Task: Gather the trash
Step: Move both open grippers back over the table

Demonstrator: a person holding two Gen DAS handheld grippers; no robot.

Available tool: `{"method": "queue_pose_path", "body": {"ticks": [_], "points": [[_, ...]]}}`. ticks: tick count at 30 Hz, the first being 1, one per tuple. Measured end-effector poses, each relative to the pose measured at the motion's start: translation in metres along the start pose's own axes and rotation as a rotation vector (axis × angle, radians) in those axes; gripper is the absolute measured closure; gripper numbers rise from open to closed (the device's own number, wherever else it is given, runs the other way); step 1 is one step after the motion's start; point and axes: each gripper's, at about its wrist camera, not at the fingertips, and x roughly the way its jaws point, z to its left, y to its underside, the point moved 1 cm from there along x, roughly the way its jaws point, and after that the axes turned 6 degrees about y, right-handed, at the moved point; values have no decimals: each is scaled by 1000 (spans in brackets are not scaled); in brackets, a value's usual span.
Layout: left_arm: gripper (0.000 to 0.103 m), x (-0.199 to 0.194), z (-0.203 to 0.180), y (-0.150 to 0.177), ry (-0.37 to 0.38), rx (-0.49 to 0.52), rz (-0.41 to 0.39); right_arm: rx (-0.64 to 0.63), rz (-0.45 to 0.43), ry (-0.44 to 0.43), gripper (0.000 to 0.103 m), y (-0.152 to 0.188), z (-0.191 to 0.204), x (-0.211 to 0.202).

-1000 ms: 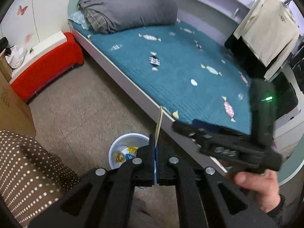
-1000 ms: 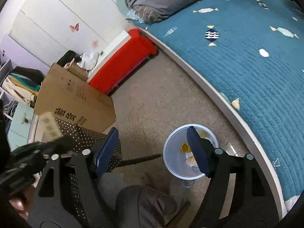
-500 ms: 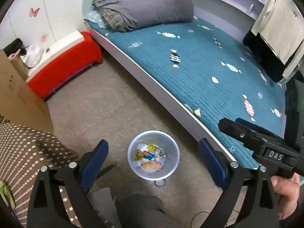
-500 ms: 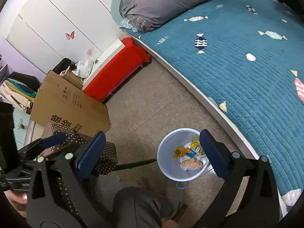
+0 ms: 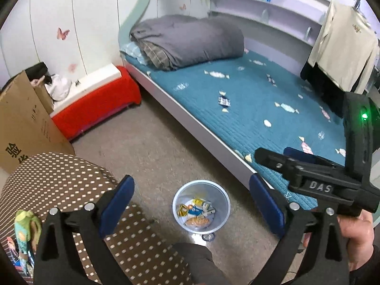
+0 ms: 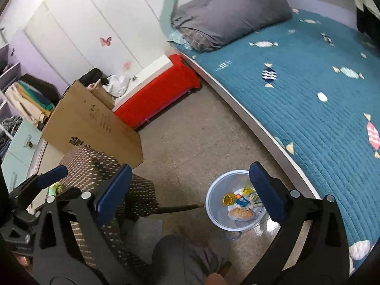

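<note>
Both tongs spread wide, nothing between the pads. Left tongs [image 5: 191, 204] sit directly above the bin [image 5: 201, 206] on the floor by the bed [image 5: 249, 104]; wrappers [image 5: 196, 213] already inside. Right tongs [image 6: 187, 190] frame it off-centre, bin [image 6: 235, 200] toward the right pad. Green packet [image 5: 25, 228] on the dotted cover [image 5: 61, 178], lower left, nearer the left hand; cut off by the frame edge, long axis unclear.

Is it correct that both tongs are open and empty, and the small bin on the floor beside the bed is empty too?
Not quite: the bin is not empty. The left wrist view shows several wrappers lying in its bottom, and the right wrist view shows the same. The rest holds: the left tongs and right tongs are both open with nothing between their pads, and the bin stands on the floor beside the bed.
</note>
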Motion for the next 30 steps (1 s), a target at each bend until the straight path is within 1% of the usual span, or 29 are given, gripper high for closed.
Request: {"method": "queue_pose_path", "body": {"ticks": [5, 7, 13, 20, 25, 30], "points": [[7, -37, 7, 8, -20, 10, -72, -66, -22, -5, 6, 2, 36, -13], [6, -52, 13, 11, -20, 5, -98, -88, -31, -12, 6, 3, 51, -18], [6, -94, 37, 27, -54, -18, -171, -148, -59, -13, 6, 6, 92, -34], [6, -143, 91, 55, -111, -120, -227, -228, -87, -37, 6, 14, 143, -50], [5, -176, 134, 84, -206, -204, -265, -330, -83, -86, 6, 25, 191, -51], [5, -199, 180, 115, -279, -292, -267, -424, -53, -145, 6, 38, 238, -41]]}}
